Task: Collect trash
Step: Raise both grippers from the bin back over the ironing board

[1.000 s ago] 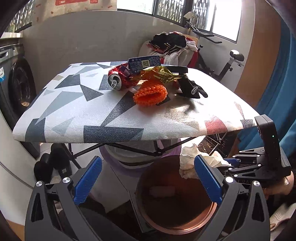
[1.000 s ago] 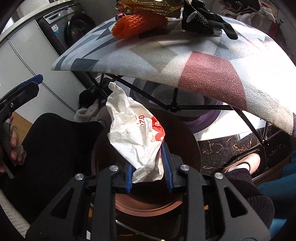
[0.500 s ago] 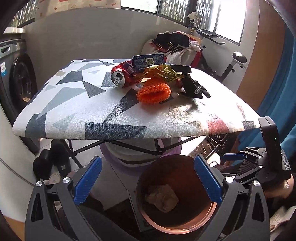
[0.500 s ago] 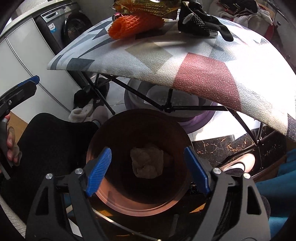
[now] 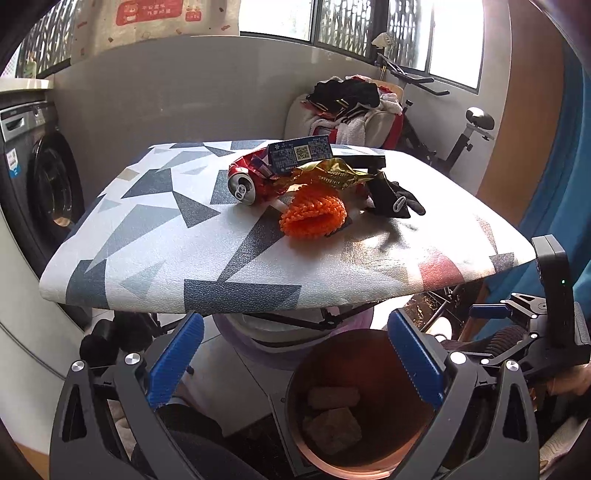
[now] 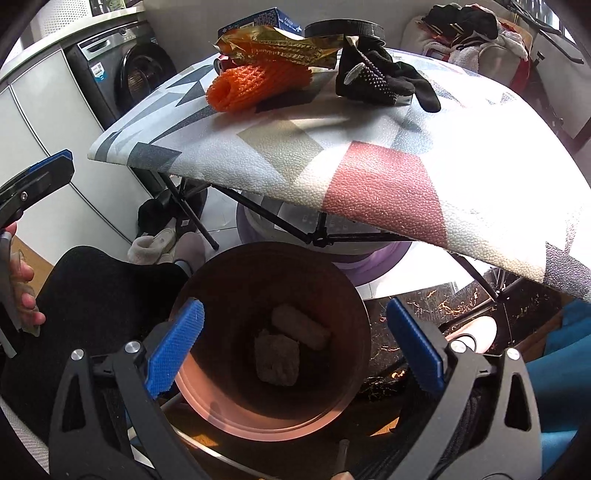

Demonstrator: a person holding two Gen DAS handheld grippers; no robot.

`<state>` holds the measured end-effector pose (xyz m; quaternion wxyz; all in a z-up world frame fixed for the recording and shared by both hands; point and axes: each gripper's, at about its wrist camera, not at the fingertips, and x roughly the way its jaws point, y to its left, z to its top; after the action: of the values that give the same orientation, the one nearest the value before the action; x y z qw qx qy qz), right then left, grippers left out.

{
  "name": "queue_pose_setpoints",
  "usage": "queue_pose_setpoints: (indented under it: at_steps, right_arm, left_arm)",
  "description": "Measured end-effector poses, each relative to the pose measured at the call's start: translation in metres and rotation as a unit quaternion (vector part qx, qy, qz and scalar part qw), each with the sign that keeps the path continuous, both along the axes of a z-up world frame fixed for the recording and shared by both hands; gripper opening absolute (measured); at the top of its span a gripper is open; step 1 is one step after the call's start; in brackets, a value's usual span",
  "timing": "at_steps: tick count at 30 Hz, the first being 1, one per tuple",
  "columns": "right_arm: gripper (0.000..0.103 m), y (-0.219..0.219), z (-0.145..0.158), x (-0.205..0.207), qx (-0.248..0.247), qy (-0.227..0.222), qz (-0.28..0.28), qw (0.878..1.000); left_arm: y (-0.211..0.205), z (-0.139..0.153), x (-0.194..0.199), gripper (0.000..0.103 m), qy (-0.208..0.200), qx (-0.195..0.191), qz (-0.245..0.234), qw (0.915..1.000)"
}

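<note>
Trash sits in two places. Below the counter [image 5: 147, 236] edge, a brown bin [image 6: 207, 391] stands open, and two crumpled wads [image 6: 277, 356] lie at its bottom, touching each other. One wad is a short roll with its long axis slanting across the bin floor; the other is a squarish lump beside it.

Your right gripper [image 6: 291, 347] hangs just above the bin mouth, spread wide and holding nothing. Your left gripper [image 5: 293, 360] is also spread wide and empty, low in front of the counter with the bin [image 5: 299, 435] under its right finger.

On the counter, the rest of the trash is heaped together near the far middle. A crushed red can [image 5: 245, 181] lies on its side, its long axis running toward the far right and its silver top facing you and a little left. A blue box [image 5: 299, 153] rests on the heap behind it, long side running left to right. A gold wrapper [image 5: 332, 175] sprawls across the middle. An orange foam net [image 5: 314, 216] lies nearest you, curled into a loop with its open end toward the left gripper. A black glove [image 5: 393, 199] lies to the right of the net, fingers pointing right. A flat black lid [image 6: 345, 27] sits behind the wrapper.
</note>
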<state>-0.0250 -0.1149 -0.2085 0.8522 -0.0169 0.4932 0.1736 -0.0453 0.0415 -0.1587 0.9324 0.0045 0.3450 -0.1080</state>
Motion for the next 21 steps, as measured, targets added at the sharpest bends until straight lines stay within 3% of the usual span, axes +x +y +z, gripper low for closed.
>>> queue_pose_setpoints:
  at_steps: [9, 21]
  right_arm:
    - [0.097, -0.012, 0.02, 0.01, -0.005, -0.019, -0.006, 1.0]
    - [0.097, -0.05, 0.041, 0.037, -0.04, -0.043, -0.041, 0.997]
  left_arm:
    - [0.003, 0.017, 0.019, 0.097, -0.008, -0.002, 0.0, 1.0]
    - [0.007, 0.015, 0.038, 0.097, 0.012, -0.009, 0.008, 0.9998]
